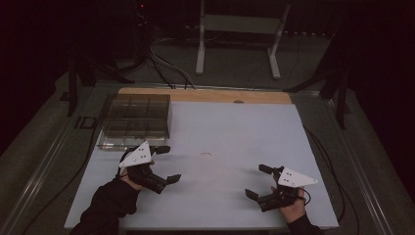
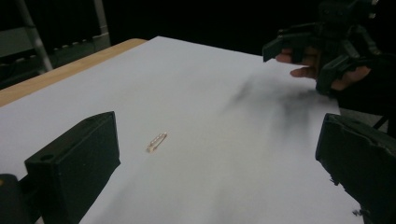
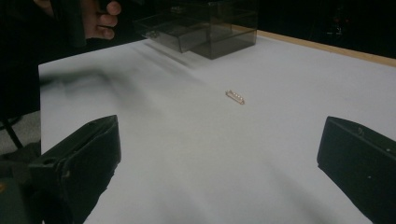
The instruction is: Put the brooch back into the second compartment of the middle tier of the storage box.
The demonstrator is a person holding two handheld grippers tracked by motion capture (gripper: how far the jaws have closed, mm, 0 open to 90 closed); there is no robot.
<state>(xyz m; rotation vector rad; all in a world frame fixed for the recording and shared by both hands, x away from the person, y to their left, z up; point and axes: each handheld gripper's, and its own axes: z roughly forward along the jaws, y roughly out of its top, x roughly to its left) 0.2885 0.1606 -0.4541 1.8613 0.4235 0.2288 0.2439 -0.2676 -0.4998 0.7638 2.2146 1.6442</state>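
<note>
From the high view, my left gripper and right gripper both hover with jaws spread wide, empty; the small clip lies mid-worktop between them, the clear box at the far-left corner. In the left gripper view the clip sits ahead, so I'd lower squarely across it. The right gripper view shows the clip lying flat; I'd close slowly.

pretty dim all round, background nearly black. the white table catches soft overhead-ish light, smeary shadows, near jaws look kinda blurry.
</note>
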